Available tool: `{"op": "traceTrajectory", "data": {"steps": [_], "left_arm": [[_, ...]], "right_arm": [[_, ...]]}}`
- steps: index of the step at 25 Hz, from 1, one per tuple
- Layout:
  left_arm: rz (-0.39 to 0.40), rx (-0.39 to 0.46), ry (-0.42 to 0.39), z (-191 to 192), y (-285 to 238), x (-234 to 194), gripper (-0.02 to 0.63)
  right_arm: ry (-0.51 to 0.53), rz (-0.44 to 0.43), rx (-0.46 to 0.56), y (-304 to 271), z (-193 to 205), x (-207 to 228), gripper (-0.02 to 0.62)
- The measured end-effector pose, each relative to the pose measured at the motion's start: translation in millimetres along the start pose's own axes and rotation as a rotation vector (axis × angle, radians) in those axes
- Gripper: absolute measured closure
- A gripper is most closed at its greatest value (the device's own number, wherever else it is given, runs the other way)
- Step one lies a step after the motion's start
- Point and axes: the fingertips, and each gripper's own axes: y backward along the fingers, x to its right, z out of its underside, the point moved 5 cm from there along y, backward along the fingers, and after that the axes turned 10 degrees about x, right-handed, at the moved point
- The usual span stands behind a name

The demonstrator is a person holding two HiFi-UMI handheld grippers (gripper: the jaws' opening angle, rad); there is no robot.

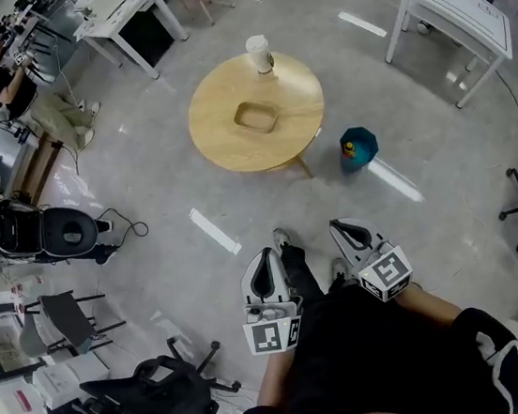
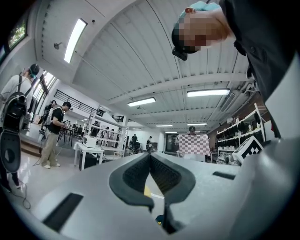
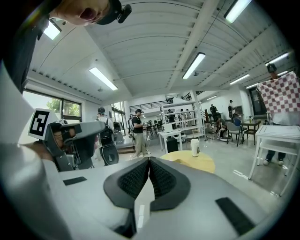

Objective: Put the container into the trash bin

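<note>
Wooden table [image 1: 223, 149] (round) holds container [image 1: 256, 116].

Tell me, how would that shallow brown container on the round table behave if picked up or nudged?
The container looks shallow, open and empty, so it is probably light. Its low, wide shape sits flat on the table, so a nudge would likely slide it, not tip it. Whether its walls are stiff cannot be told from here.

**Open Hall, Grey Floor**

A glossy grey floor [image 1: 144, 197] carries white tape strips [image 1: 215, 231]. A round wooden bench [image 1: 233, 153] stands mid-room, with white desks [image 1: 448, 6] at the edges and a black office chair [image 1: 138, 402] nearby. Strip lights [image 3: 194, 64] line the ribbed white ceiling [image 3: 150, 42].
</note>
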Motion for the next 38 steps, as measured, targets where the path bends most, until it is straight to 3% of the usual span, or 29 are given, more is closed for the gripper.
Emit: {"op": "traceTrajectory", "data": {"steps": [20, 29, 38], "left_arm": [[0.092, 0.001, 0.069, 6.8, -148.3, -183.5, 0.595], [0.127, -0.016, 0.103, 15.4, -181.4, -228.9, 0.595], [0.106, -0.031, 0.110, 35.3, -225.0, -235.9, 0.595]], "right_arm": [[0.062, 0.078, -0.039, -224.8, -17.7, 25.0, 0.568], [0.091, 0.117, -0.098, -287.6, -6.7, 40.4, 0.568], [0.106, 0.069, -0.163, -335.1, 8.7, 83.0, 0.568]]}}
